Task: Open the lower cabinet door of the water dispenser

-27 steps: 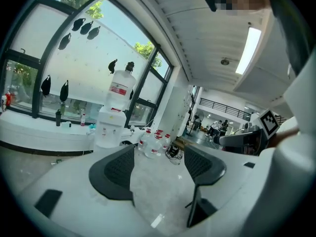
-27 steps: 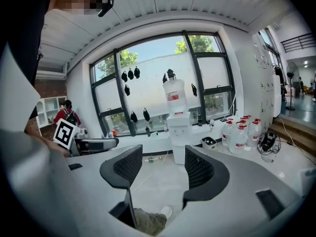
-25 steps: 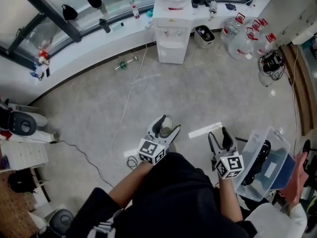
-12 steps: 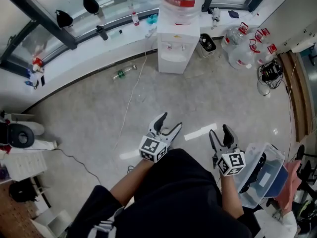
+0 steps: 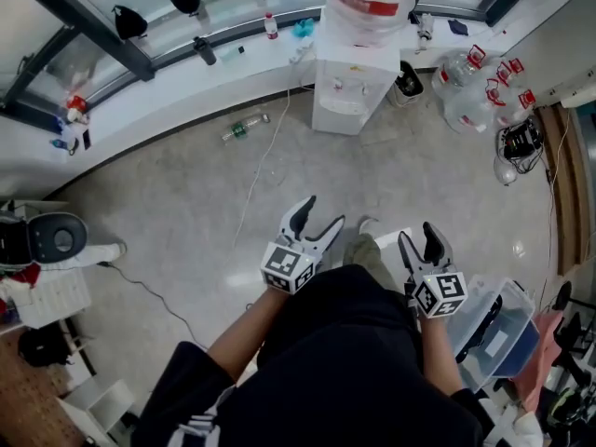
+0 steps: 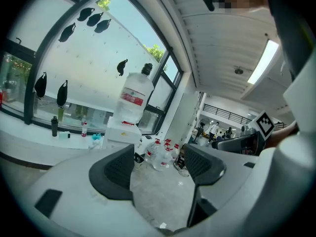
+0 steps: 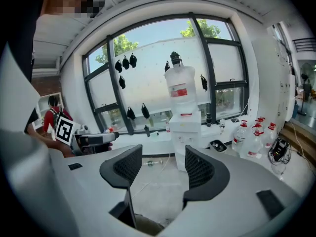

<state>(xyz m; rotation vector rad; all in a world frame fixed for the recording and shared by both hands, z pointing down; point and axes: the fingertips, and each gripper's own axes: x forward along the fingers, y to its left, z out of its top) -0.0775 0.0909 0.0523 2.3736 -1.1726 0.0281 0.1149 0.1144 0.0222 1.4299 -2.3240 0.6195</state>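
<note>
2 claws are held out ahead of the person, both well apart from the water dispenser (image 5: 347,91), which stands against the bench (image 5: 168,91) under the window, across a stretch of floor (image 5: 186,212); its lower cabinet door (image 7: 179,156) faces the person and looks shut and untouched. The left claw (image 5: 321,214) has its jaws spread wide with only floor between them; the right claw (image 5: 418,237) is just as wide and carries nothing. I judge that this readiness suits a door that must be caught at its edge.

Both point forward, so each camera keeps the dispenser in sight; the right gripper view frames the white cabinet between its jaws, which suggests the right claw is the likelier 1 to take the door. The big water bottle (image 5: 372,3) on top probably makes the unit top-heavy, so a gentle pull seems wise. A loose cable (image 5: 264,161) on the floor and spare bottles (image 5: 470,87) just beside the dispenser leave the straight path in front as the sensible approach.
</note>
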